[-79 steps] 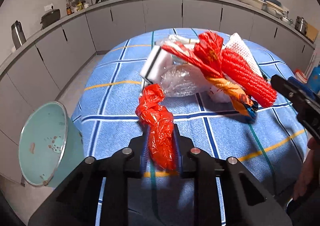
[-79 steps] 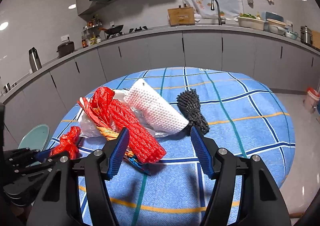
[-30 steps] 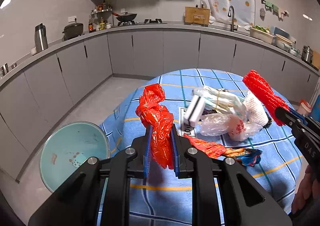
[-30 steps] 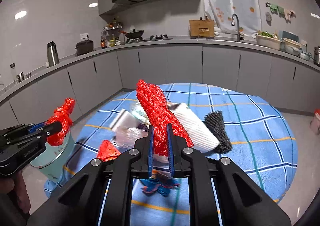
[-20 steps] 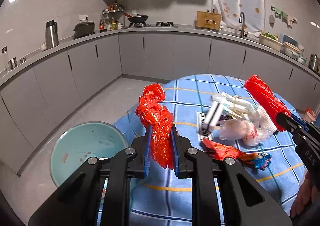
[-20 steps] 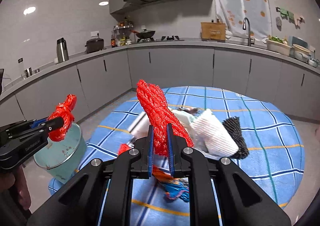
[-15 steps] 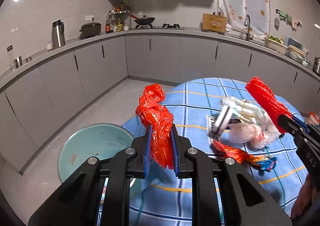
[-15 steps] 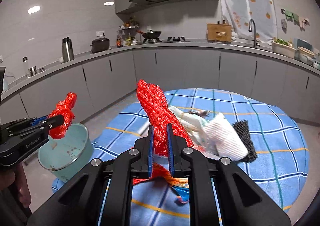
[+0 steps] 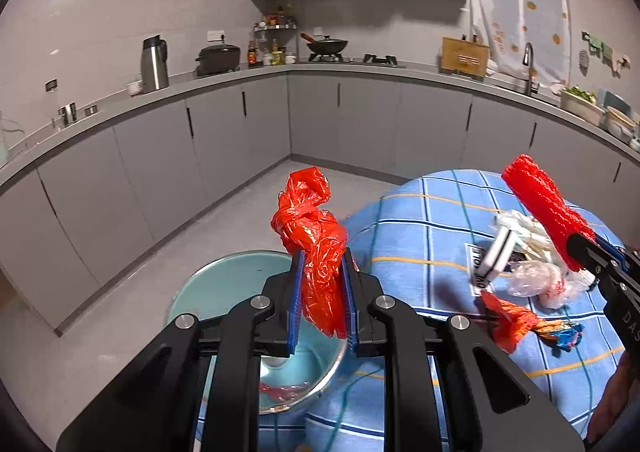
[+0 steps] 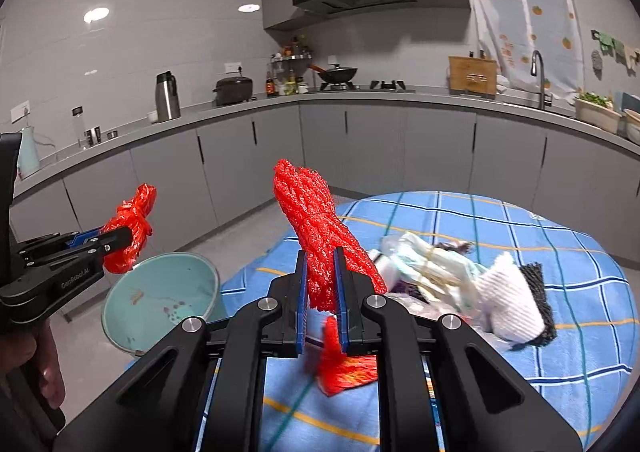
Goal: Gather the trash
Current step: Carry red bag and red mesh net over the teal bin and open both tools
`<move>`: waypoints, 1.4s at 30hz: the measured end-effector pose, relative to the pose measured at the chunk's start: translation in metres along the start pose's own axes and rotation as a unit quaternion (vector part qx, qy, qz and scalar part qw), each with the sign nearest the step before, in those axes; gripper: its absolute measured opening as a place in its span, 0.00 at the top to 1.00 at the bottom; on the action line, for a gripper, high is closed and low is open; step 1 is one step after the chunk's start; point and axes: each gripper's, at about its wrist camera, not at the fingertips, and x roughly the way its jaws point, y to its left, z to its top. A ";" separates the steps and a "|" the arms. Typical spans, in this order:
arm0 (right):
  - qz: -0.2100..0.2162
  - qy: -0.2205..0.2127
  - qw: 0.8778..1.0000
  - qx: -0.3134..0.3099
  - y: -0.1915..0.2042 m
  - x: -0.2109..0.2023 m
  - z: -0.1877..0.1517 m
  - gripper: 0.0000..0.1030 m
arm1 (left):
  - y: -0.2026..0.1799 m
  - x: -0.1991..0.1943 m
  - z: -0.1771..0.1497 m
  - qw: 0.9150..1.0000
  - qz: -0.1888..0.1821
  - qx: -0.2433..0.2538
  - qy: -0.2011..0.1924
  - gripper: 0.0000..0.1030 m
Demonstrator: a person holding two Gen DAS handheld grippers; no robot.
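- The left gripper (image 9: 322, 292) is clamping a crumpled, glossy red plastic bag (image 9: 316, 244) between its blue ribbed pads, holding it over the mouth of the bin.
- The right gripper (image 10: 321, 294) is squeezing a bundled red mesh net (image 10: 316, 228), coarse and knobbly, upright between its pads.
- One round pale-teal bin (image 10: 160, 300) with a shiny metal rim is standing on the grey floor, just beside the table.
- The round table (image 10: 520, 228), draped in a blue checked cloth, is carrying the remaining litter: a red-orange foil wrapper (image 10: 344, 368), a clear plastic bag (image 9: 536, 280), a white foam net sleeve (image 10: 508, 300), a black mesh piece (image 10: 538, 292).
- Grey matte cabinets (image 9: 360, 119) are curving along the far wall.
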 end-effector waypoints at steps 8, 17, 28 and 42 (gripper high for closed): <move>0.025 0.002 1.000 -0.013 0.024 0.012 0.009 0.88 | 0.029 0.003 0.000 1.000 0.026 -0.015 0.001 0.83; 0.056 0.010 0.998 -0.029 0.055 0.031 0.016 0.88 | 0.058 0.009 -0.003 0.998 0.050 -0.032 0.009 0.83; 0.091 0.030 0.994 -0.046 0.091 0.059 0.016 0.87 | 0.089 0.026 -0.013 0.996 0.071 -0.049 0.031 0.82; 0.124 0.051 0.989 -0.065 0.125 0.089 0.013 0.87 | 0.105 0.049 -0.024 0.993 0.078 -0.061 0.061 0.82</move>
